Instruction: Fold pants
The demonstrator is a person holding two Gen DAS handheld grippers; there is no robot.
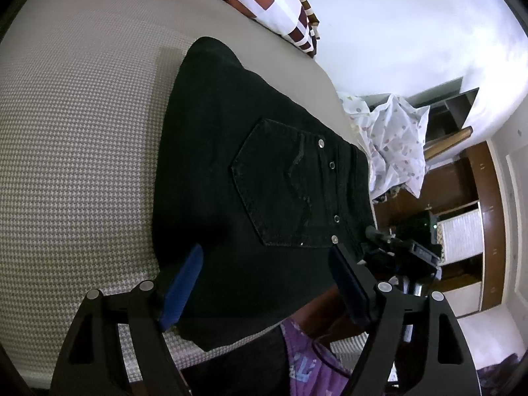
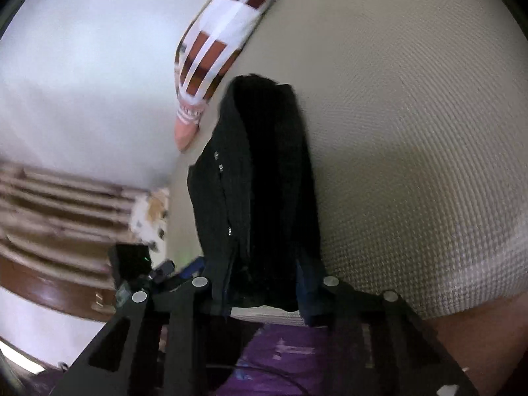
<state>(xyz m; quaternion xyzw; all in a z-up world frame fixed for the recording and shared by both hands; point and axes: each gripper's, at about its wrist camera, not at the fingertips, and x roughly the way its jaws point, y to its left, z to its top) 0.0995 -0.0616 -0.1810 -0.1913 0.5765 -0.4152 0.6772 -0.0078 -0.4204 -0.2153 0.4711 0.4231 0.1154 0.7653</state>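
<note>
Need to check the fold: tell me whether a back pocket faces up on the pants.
Yes, in the left wrist view a back pocket with metal rivets faces up on the black pants.
</note>
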